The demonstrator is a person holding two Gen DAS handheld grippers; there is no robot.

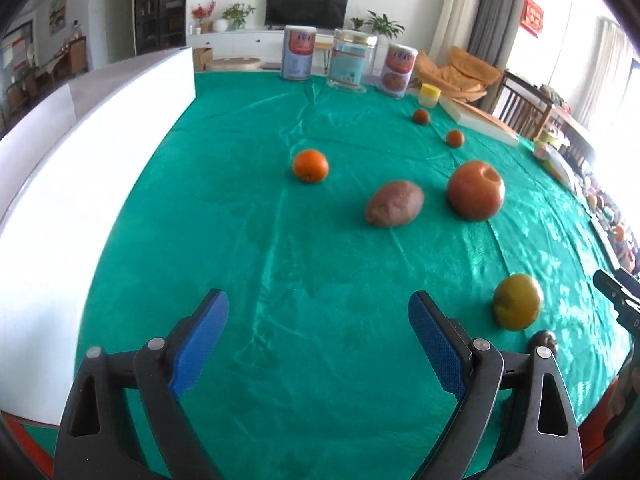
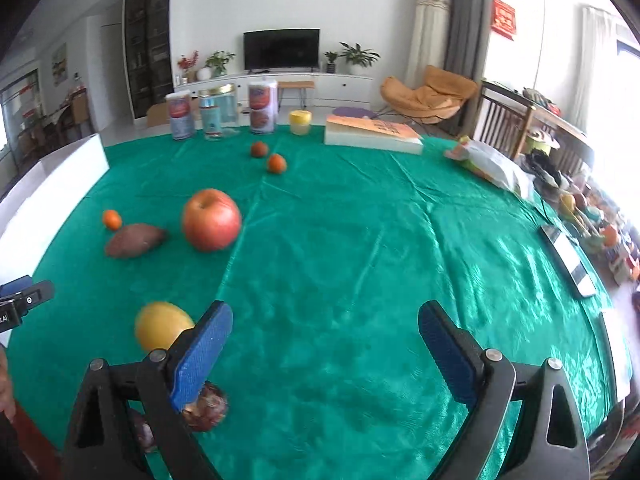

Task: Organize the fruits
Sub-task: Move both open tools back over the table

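Fruits lie scattered on a green tablecloth (image 1: 320,264). In the left wrist view I see an orange (image 1: 310,165), a brown sweet potato (image 1: 394,209), a big red apple (image 1: 475,191), two small oranges (image 1: 421,116) (image 1: 455,138) and a yellow-green fruit (image 1: 517,307). My left gripper (image 1: 318,340) hangs open over bare cloth, holding nothing. My right gripper (image 2: 325,354) is open too; the yellow fruit (image 2: 162,325) lies just left of its left finger, and a dark round fruit (image 2: 208,408) sits under that finger. The red apple (image 2: 211,219) and sweet potato (image 2: 134,240) lie farther off.
Two tins (image 1: 299,53) (image 1: 398,71) and a clear jar (image 1: 352,60) stand at the far edge, beside a yellow-lidded pot (image 1: 430,95) and a thick book (image 2: 372,134). A white box (image 1: 92,152) borders the left side. A plastic bag (image 2: 492,166) and clutter fill the right edge.
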